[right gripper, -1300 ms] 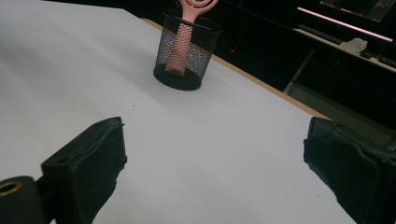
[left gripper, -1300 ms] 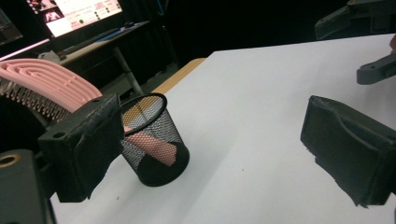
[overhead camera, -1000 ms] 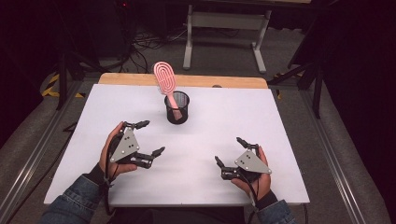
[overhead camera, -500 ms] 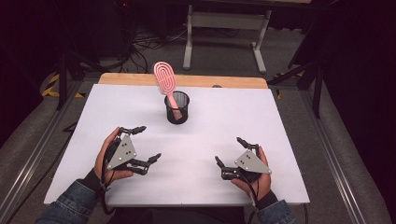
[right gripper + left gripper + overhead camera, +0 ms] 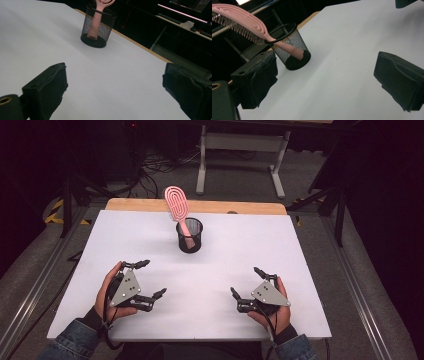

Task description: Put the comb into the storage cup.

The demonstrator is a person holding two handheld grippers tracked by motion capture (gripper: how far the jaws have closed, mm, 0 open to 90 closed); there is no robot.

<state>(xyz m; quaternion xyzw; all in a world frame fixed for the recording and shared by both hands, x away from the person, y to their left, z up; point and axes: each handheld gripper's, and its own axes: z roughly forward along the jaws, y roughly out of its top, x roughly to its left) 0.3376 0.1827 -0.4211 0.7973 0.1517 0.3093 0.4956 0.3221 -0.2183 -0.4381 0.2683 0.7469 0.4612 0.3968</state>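
One pink hairbrush [image 5: 177, 207] stands handle-down in one black mesh cup [image 5: 189, 235]; its slotted oval head leans out over the cup's rim toward the far-left. In the left gripper view the bristles show on the head's underside, and the handle is visible through the mesh. The cup sits upright on the white surface [image 5: 300, 250], in the far half, near the middle of its width.

Two grippers are present, one in each hand, both at the near edge of the surface and well apart from the cup. The left gripper [image 5: 145, 279] is held at the near-left, jaws spread wide, nothing between them. The right gripper [image 5: 246, 283] is held at the near-right, jaws likewise spread wide and holding nothing. Each carries one grey three-cornered plate. Two denim sleeves [image 5: 75, 345] enter from the bottom edge.

A strip of bare wood [image 5: 240, 208] runs along the surface's far edge.
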